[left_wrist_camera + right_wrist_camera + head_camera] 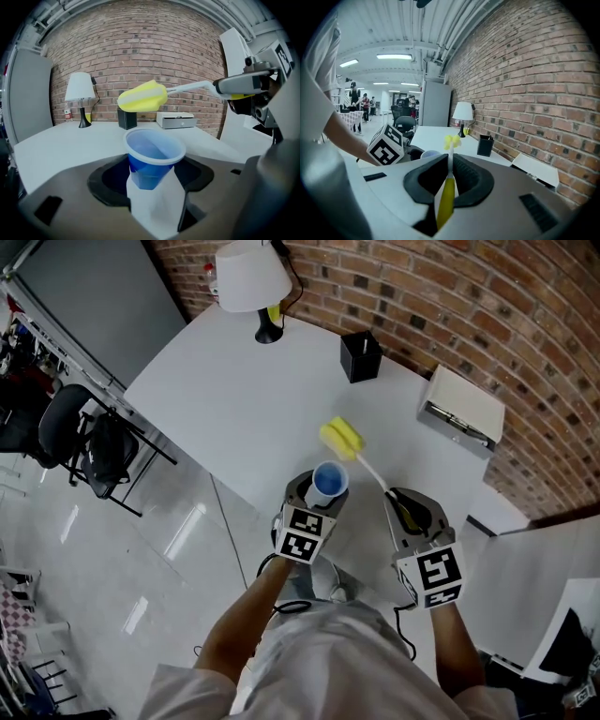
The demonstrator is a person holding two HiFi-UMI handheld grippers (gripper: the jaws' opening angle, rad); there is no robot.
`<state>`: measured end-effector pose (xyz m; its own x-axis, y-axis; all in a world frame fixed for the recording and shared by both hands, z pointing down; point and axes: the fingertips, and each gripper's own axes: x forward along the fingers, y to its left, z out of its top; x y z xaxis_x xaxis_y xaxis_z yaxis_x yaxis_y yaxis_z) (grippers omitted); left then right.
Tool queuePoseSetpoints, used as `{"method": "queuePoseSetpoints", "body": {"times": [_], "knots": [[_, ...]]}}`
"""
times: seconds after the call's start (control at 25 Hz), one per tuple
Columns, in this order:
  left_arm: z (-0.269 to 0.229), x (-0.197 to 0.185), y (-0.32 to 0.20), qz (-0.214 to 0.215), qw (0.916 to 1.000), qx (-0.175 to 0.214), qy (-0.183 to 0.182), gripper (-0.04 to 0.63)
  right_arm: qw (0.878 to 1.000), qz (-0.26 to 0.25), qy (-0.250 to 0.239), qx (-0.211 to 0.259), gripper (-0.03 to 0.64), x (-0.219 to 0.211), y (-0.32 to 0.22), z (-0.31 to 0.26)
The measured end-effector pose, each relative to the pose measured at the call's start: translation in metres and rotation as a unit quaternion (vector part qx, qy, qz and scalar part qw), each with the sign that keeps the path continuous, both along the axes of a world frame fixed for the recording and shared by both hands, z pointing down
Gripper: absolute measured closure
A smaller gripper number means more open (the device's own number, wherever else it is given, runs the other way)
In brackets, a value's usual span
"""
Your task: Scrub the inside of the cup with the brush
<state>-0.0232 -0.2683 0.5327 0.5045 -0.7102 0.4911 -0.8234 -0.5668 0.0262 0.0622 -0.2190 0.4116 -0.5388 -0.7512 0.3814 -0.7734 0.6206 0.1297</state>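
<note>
My left gripper (317,495) is shut on a blue plastic cup (329,481) (153,158), held upright with its mouth open to the top. A brush with a yellow sponge head (341,438) (142,96) and a white stem sits in my right gripper (405,510), which is shut on its yellow handle (446,202). The sponge head hangs just above and beyond the cup's rim, outside the cup. In the right gripper view the head (452,141) shows far along the stem, with the cup's rim (431,154) to its lower left.
The white table (234,399) carries a white lamp (251,277) at the far edge, a black box (360,356) and a white drawer unit (463,410) by the brick wall. A black chair (70,432) stands on the floor to the left.
</note>
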Motion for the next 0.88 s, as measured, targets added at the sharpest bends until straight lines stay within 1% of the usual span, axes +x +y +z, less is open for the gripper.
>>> {"method": "queuePoseSetpoints", "body": {"times": [0.2, 0.4, 0.52, 0.64, 0.76, 0.88], "knots": [[-0.013, -0.008, 0.013, -0.001, 0.9996, 0.016, -0.024, 0.290, 0.998, -0.058, 0.030, 0.015, 0.588, -0.003, 0.021, -0.016], [-0.018, -0.012, 0.023, 0.008, 0.9982, 0.035, -0.048, 0.290, 0.989, -0.118, 0.082, 0.036, 0.588, 0.003, 0.043, -0.030], [-0.020, -0.016, 0.029, 0.020, 0.9958, 0.046, -0.077, 0.290, 0.981, -0.156, 0.102, 0.052, 0.588, 0.002, 0.054, -0.038], [-0.023, -0.019, 0.036, 0.029, 0.9929, 0.053, -0.103, 0.290, 0.972, -0.187, 0.132, 0.057, 0.588, 0.003, 0.063, -0.039], [-0.026, -0.021, 0.038, 0.031, 0.9911, 0.059, -0.116, 0.290, 0.963, -0.209, 0.165, 0.052, 0.588, 0.006, 0.071, -0.039], [-0.028, -0.024, 0.044, 0.036, 0.9886, 0.064, -0.131, 0.290, 0.949, -0.235, 0.202, 0.051, 0.588, 0.005, 0.080, -0.041]]}}
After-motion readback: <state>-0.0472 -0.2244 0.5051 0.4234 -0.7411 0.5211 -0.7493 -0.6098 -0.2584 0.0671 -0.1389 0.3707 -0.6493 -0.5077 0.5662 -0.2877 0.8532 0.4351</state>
